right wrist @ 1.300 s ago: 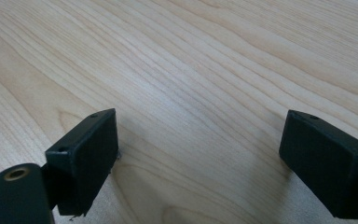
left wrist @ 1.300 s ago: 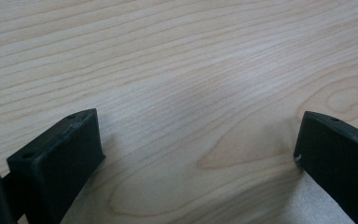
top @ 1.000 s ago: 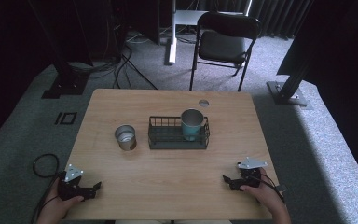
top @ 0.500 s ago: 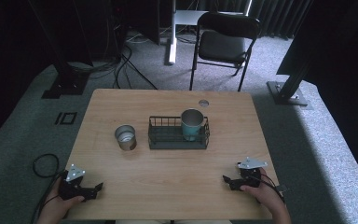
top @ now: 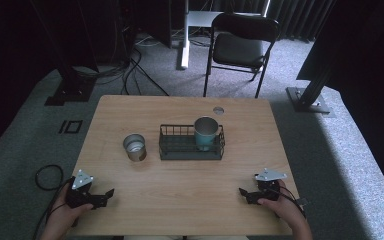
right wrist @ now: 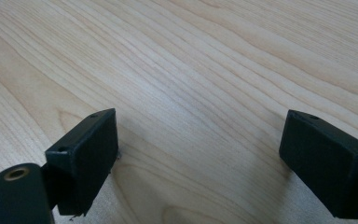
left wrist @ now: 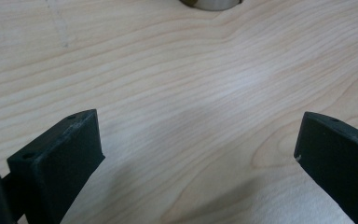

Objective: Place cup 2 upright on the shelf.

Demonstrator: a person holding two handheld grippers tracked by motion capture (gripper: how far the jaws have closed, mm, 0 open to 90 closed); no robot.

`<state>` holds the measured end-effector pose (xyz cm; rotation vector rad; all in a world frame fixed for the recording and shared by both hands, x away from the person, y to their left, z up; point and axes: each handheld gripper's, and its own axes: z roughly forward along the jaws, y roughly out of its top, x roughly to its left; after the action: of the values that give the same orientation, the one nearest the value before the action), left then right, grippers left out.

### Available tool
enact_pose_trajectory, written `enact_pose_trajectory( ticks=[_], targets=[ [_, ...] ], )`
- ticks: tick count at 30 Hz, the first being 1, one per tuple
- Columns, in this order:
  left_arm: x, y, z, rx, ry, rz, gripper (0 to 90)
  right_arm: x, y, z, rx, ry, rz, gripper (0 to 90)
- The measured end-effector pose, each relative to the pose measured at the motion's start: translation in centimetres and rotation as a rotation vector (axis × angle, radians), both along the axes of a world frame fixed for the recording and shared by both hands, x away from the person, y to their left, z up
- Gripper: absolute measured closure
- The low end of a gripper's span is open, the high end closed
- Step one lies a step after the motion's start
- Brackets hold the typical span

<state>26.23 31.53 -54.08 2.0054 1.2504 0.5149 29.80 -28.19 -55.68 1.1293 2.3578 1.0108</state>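
Steel cup (top: 135, 147) stands on table (top: 180, 200) left of centre, just beside wire basket (top: 192, 149) holding teal cup (top: 206, 132). Left gripper (top: 106, 194) near front-left corner, jaws wide apart, empty; right gripper (top: 243, 192) near front-right corner, likewise. Step: pre-reach, probably. Next: left gripper advances to steel cup.

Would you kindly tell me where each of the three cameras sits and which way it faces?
High view: above the person's side, looking forward and down on the light wooden table; both hands hold the left tongs and right tongs.
Left gripper view: on the left tongs, low over the wood, facing the short steel cup; jaws wide apart.
Right gripper view: on the right tongs, facing bare wood; jaws wide apart.
Shared: the steel cup in the high and left gripper views.
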Motion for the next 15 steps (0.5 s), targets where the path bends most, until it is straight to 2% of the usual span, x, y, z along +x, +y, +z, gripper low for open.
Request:
enact_pose_trajectory(
  ticks=[7, 15],
  targets=[
    [0.8, -0.7, 0.3, -0.036, -0.010, -0.010, 1.4, 0.0, 0.0, 0.0, 0.000, 0.000, 0.000, 11.2],
    [1.7, -0.9, 1.0, -0.074, -0.028, 0.009, 1.4, 0.0, 0.0, 0.0, 0.000, 0.000, 0.000, 11.1]
  ],
)
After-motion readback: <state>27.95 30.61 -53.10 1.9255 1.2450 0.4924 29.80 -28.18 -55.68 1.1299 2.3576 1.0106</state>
